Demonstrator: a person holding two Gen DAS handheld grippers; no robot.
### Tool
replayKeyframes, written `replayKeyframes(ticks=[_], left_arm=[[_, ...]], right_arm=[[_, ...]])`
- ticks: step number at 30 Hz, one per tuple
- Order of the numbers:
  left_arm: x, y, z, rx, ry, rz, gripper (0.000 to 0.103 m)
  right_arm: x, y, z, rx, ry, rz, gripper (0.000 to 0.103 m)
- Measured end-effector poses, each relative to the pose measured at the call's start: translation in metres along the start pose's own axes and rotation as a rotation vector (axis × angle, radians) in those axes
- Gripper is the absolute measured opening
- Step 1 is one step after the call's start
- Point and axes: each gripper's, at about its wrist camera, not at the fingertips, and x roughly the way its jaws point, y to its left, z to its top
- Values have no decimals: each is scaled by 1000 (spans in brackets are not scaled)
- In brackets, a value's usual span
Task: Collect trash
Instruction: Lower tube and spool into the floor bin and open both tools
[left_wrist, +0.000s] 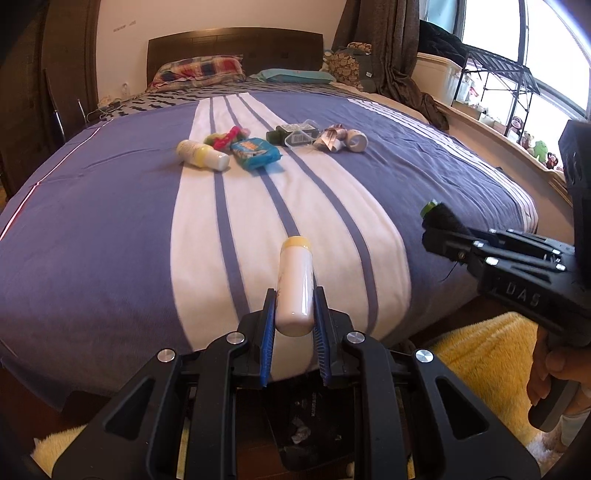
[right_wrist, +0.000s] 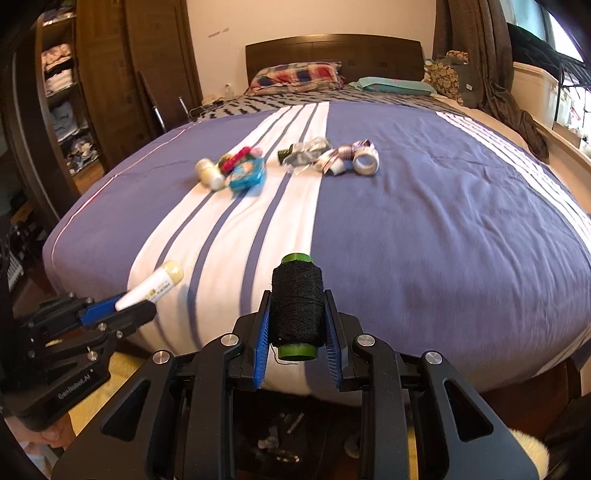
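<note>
My left gripper (left_wrist: 293, 310) is shut on a white bottle with a yellow cap (left_wrist: 295, 280), held over the foot of the bed; it also shows in the right wrist view (right_wrist: 151, 288). My right gripper (right_wrist: 297, 325) is shut on a black thread spool with green ends (right_wrist: 297, 302), seen at the right of the left wrist view (left_wrist: 439, 218). On the bed lie a second white and yellow bottle (left_wrist: 203, 155), a blue wipes pack (left_wrist: 255, 153), a pink and green bundle (left_wrist: 225, 138), a clear plastic pack (left_wrist: 295, 134), crumpled wrappers (left_wrist: 330, 138) and a tape roll (left_wrist: 356, 142).
The bed (left_wrist: 110, 229) has a blue and white striped cover, pillows (left_wrist: 199, 70) and a dark headboard at the far end. A yellow fluffy rug (left_wrist: 487, 354) lies on the floor at the foot. A wardrobe (right_wrist: 74, 92) stands left; a window ledge and rack (left_wrist: 498, 85) stand right.
</note>
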Motion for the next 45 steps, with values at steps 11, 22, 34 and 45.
replayKeyframes(ticks=[11,22,34,45], left_arm=[[4,-2,-54,-13,107,-16,18],[43,-2,-104,-39,286,-63,18],[94,3,-133,-94,460,-101,18],[112,-1,-144,-88,530,-109,18]], right_arm=[[3,6,-46,4,79,5,27],[45,6,-91,12,229,-3,27],[89,6,-125,46,390,25,27],[112,5,-135,67,461,33,28]])
